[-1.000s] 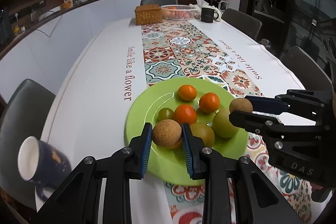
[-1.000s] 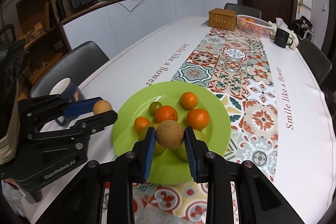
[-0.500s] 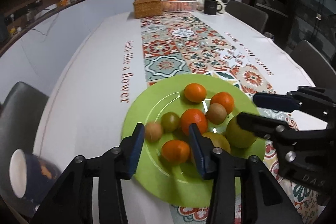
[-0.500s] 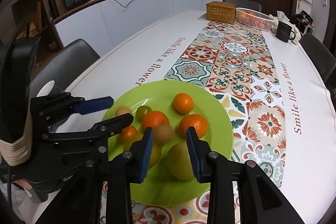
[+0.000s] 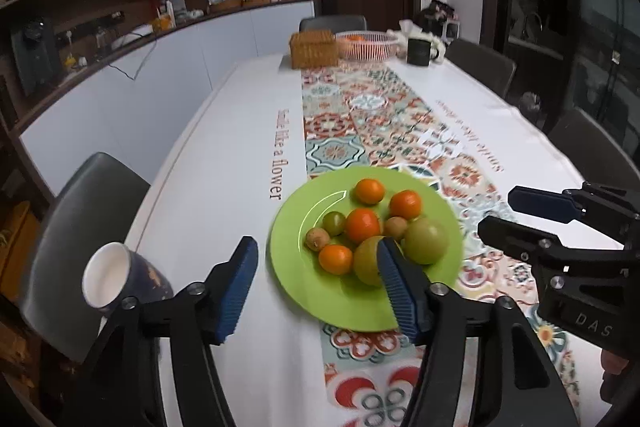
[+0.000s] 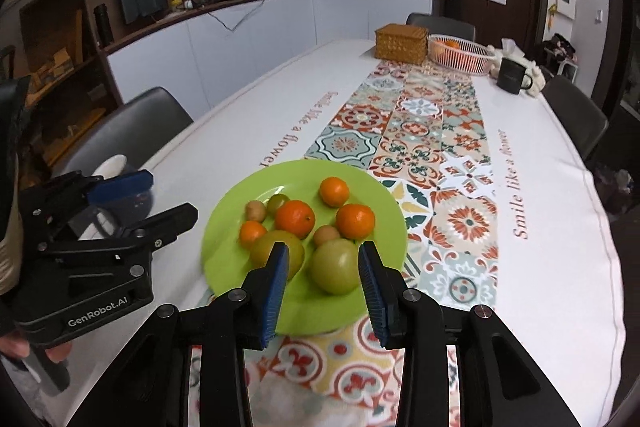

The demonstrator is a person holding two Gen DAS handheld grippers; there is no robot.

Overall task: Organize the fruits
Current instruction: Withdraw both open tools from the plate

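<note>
Near the end of the long table (image 6: 224, 163), a green plate (image 5: 316, 295) sits half on the patterned runner (image 6: 424, 131) and half on the white cloth. All the fruit lies on it: four oranges, with the biggest orange (image 6: 295, 218) in the middle of the cluster, two large green fruits (image 6: 335, 265) toward the plate's near rim, two small brown fruits (image 5: 317, 239) and one small green fruit (image 5: 334, 222).

The left gripper (image 5: 316, 287) hangs over the plate's near-left rim with its blue-padded fingers spread wide and nothing between them; one finger is over the white cloth, the other in front of a large green fruit. The right gripper (image 6: 323, 287) hovers at the plate's near edge, also spread and holding nothing, one large green fruit framed between its pads without touching them.

A dark blue mug (image 5: 120, 279) stands at the table's left edge beside the left gripper. At the far end are a wicker box (image 6: 401, 43), a white wire basket (image 6: 460, 55) holding oranges and a black mug (image 6: 513, 76).
</note>
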